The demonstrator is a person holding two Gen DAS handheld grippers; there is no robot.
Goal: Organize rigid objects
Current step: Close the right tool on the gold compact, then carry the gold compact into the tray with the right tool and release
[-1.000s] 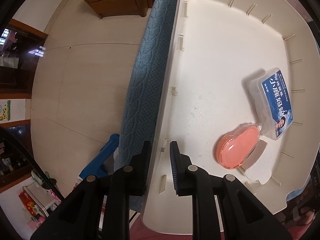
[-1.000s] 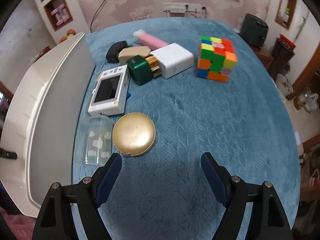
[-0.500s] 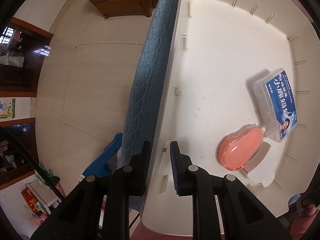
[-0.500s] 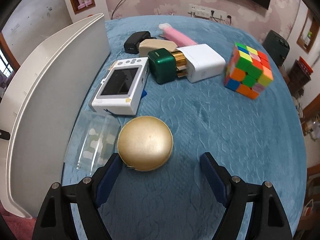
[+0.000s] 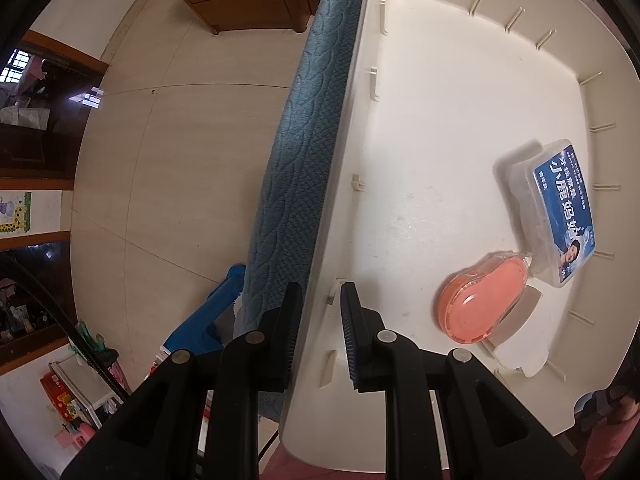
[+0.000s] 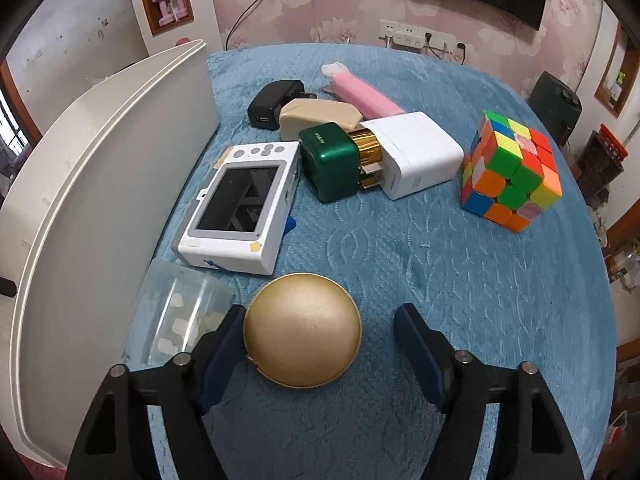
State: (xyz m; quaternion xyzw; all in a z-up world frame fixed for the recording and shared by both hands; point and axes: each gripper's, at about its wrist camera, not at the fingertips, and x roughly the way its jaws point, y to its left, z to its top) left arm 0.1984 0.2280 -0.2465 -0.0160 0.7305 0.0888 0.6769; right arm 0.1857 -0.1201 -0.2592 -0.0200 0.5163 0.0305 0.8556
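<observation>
My left gripper is shut on the near wall of the white bin. Inside the bin lie an orange oval case and a clear box with a blue label. My right gripper is open, low over the blue cloth, and its fingers flank a round gold case. The left finger is close to the case, the right one stands apart. The bin's outer wall shows at the left of the right wrist view.
Behind the gold case lie a white camera-like device, a clear plastic box, a green cube, a white adapter, a beige case, a black charger, a pink tube and a puzzle cube.
My right gripper has moved forward and down, so the gold case now sits between its open fingers. The left gripper stays clamped on the bin wall, shifted only slightly.
</observation>
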